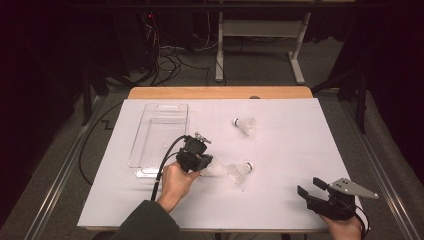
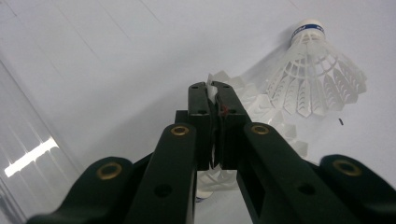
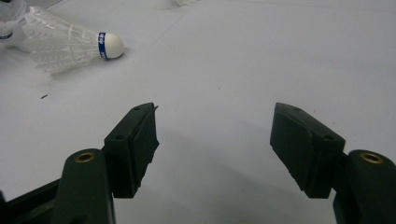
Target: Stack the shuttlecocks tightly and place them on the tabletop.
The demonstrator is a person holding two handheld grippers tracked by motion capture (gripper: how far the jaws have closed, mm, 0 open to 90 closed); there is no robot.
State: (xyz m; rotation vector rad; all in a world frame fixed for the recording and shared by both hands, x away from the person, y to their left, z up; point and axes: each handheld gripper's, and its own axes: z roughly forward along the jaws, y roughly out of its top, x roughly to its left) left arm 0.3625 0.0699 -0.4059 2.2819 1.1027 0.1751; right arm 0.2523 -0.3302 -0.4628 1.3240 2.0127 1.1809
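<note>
Our left gripper [image 1: 204, 161] has clamped one shuttlecock [image 2: 252, 105] mid-tabletop, beside the still-empty clear tray [image 1: 150, 107]. Two shuttlecocks [image 1: 239, 171] [image 1: 244, 125] lie waiting; our right gripper [image 1: 312, 190] idles wide open, holding nothing.

A wooden table [image 1: 220, 93] carries a white sheet [image 1: 300, 150] that covers nearly all of its top, leaving a strip of wood bare at the far edge. On the sheet lie a clear plastic tray [image 1: 159, 137] at the left, a far shuttlecock [image 1: 244, 125] toward the back and a near shuttlecock [image 1: 238, 171] mid-table. A tiny dark speck [image 3: 44, 96], perhaps debris, lies near the latter.
</note>
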